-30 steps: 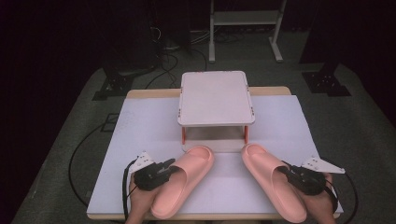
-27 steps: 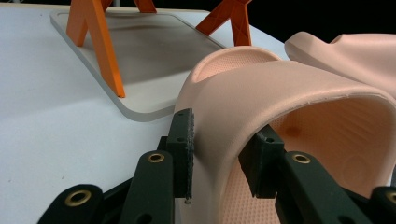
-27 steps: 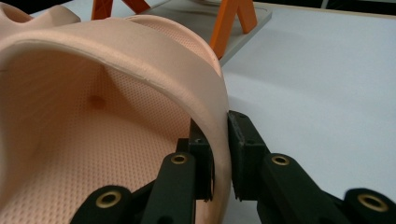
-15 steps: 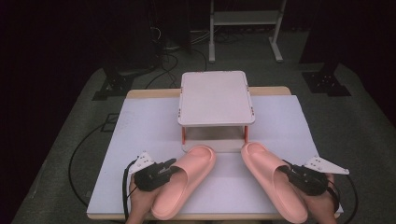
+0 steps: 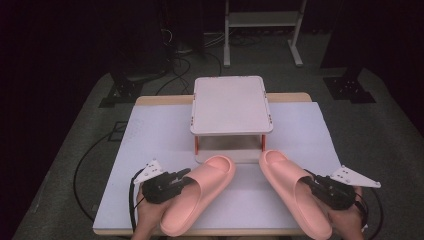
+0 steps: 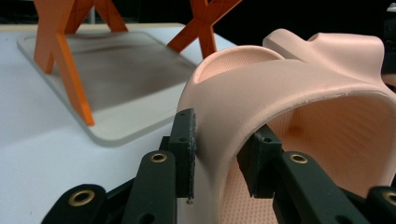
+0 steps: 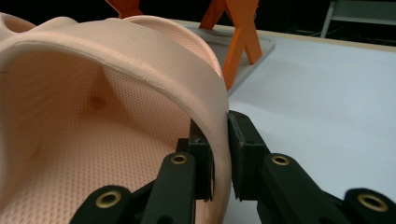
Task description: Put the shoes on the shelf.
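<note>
Two pink foam slippers lie on the white table, toes pointing at a small rack. My left gripper (image 5: 181, 179) (image 6: 223, 149) is shut on the strap edge of the left slipper (image 5: 200, 192) (image 6: 299, 88), one pad outside and one inside. My right gripper (image 5: 311, 181) (image 7: 219, 154) is shut on the strap edge of the right slipper (image 5: 292, 190) (image 7: 93, 102) the same way. The rack (image 5: 231, 104) has a white top shelf, orange legs (image 6: 70, 70) (image 7: 240, 42) and a grey bottom shelf (image 6: 116, 60); both toes sit just in front of that bottom shelf.
The white table cover (image 5: 155, 135) has open room left and right of the rack. A cable (image 5: 85, 165) loops down off the table's left side. Stands and a white frame (image 5: 260, 25) are on the dark floor beyond.
Both slippers have slid a little forward toward the rack, held in the grippers throughout.
</note>
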`<action>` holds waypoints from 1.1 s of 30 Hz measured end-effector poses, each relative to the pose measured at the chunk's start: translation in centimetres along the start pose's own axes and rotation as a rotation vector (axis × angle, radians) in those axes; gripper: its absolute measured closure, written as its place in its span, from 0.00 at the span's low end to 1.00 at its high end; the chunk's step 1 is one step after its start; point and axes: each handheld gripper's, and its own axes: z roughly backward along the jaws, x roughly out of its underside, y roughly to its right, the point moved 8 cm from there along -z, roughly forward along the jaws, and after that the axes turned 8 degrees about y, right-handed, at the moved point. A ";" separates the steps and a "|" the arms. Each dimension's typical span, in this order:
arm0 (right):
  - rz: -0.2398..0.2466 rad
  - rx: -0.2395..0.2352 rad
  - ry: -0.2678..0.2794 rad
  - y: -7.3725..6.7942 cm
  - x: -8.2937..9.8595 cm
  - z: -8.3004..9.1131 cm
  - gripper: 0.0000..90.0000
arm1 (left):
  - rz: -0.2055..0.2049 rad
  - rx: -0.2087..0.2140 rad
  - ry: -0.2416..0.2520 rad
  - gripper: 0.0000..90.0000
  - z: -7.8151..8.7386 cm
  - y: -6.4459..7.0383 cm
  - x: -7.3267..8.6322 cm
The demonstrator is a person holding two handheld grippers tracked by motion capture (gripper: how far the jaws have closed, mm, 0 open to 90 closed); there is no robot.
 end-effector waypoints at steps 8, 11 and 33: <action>0.015 -0.022 0.030 -1.1 -1.6 0.5 0.89 | -0.013 0.038 0.016 0.77 -0.1 1.2 -2.4; 0.017 -0.026 0.038 -1.4 -2.3 0.9 0.89 | -0.019 0.049 0.019 0.77 0.0 1.6 -3.4; 0.057 -0.019 0.090 -2.4 -8.9 1.6 0.89 | -0.042 0.095 0.042 0.79 0.0 2.5 -8.7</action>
